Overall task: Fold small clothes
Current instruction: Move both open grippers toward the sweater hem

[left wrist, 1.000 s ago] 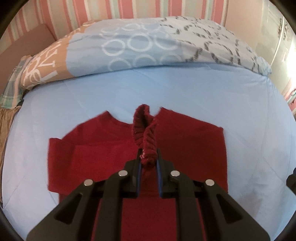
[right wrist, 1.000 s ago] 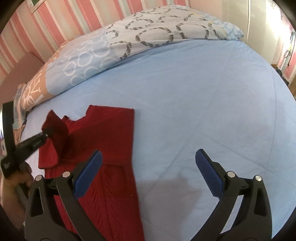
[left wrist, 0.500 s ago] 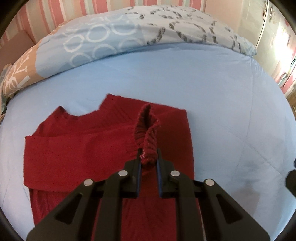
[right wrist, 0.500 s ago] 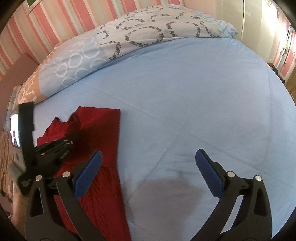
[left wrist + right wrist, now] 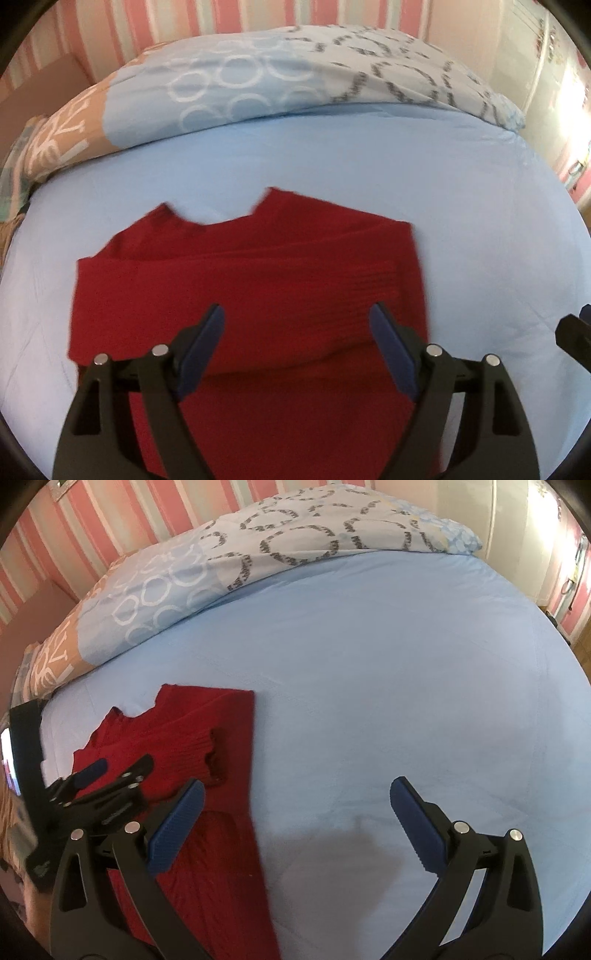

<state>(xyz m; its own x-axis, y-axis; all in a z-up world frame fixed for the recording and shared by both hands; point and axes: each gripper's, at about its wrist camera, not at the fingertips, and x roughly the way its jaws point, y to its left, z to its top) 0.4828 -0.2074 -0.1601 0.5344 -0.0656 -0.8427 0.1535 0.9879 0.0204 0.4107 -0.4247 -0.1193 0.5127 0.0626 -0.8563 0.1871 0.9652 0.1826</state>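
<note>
The left tongs (image 5: 297, 332) stand spread wide with nothing between the blue pads (image 5: 201, 349). They hover just above the red sweater (image 5: 258, 280), which lies flat on the light blue bed sheet (image 5: 369, 158) directly ahead of and beneath them. A sleeve (image 5: 288, 295) is folded across the chest of the sweater, its ribbed cuff (image 5: 373, 295) lying just ahead of the right-hand pad of these tongs. The neckline points away from the tongs, toward the patterned duvet (image 5: 258, 77) heaped at the far side of the bed.

The right tongs (image 5: 295, 818) are likewise wide open and hold nothing. They hang over bare sheet (image 5: 388, 664); the sweater (image 5: 221, 738) lies to their left, its straight edge running past their left pad (image 5: 175, 830). From this side the cuff (image 5: 214, 757) shows as a dark opening on top of the folded body. The left tongs (image 5: 99, 771) appear further left, over the sweater. Beyond everything stands a wall with pink stripes (image 5: 122, 517).
</note>
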